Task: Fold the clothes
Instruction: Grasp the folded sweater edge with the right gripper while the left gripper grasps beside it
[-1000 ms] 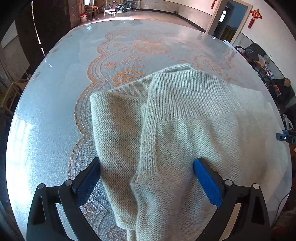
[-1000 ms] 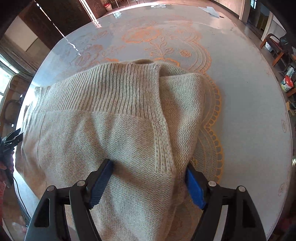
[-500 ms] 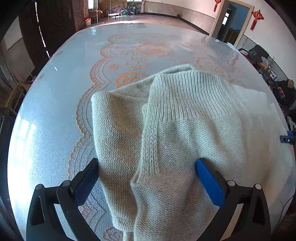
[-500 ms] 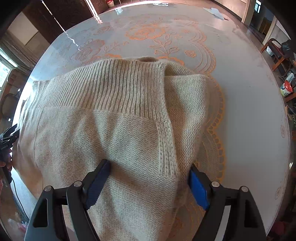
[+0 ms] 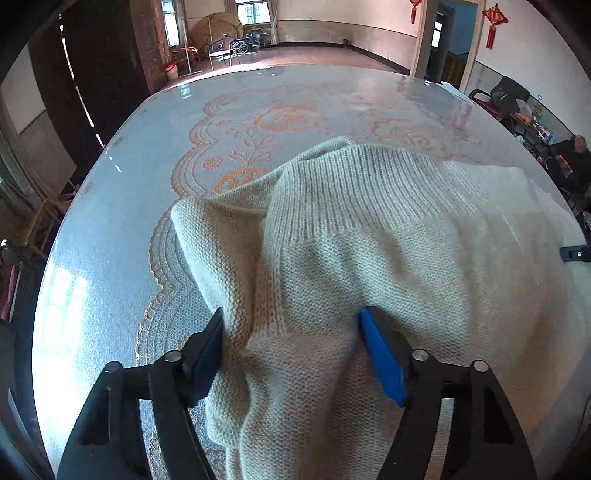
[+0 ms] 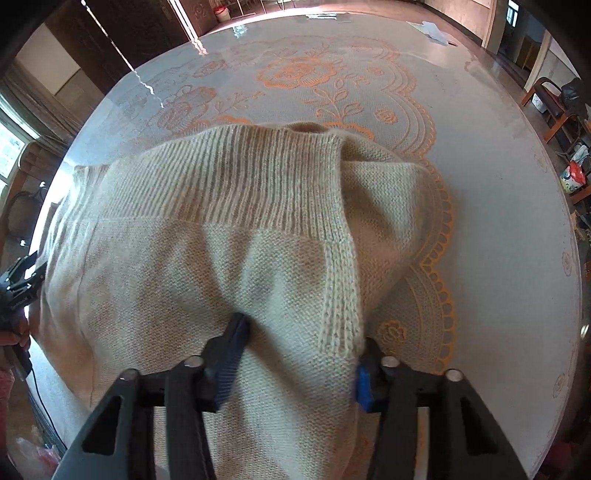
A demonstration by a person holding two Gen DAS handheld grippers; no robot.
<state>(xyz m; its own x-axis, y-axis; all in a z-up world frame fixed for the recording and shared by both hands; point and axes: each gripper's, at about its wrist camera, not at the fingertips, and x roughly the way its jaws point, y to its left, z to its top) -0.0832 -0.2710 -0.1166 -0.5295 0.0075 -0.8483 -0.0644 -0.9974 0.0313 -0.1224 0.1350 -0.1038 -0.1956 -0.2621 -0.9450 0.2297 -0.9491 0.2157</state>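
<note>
A cream knitted sweater (image 5: 388,258) lies folded on a round table (image 5: 110,258), its ribbed hem (image 5: 362,192) turned toward the far side. In the left wrist view my left gripper (image 5: 291,314) straddles the near left fold; its jaws are closing and the blue pads (image 5: 380,354) press into bunched knit. The right wrist view shows the same sweater (image 6: 221,266) with its ribbed hem (image 6: 229,184). My right gripper (image 6: 303,330) is closing over the near right corner by the vertical rib seam, with the fabric pinched between its pads (image 6: 229,354).
The table (image 6: 498,221) has a glossy top over a pale cloth with orange floral lace. Papers (image 6: 432,31) lie at its far edge. Chairs (image 6: 554,99) and bags stand around it. A hand with the other gripper (image 6: 20,284) shows at the left edge.
Both grippers' jaws have narrowed from wide apart onto the sweater, bunching the knit between the pads. The left gripper has risen and tilted, so more of the room shows.
</note>
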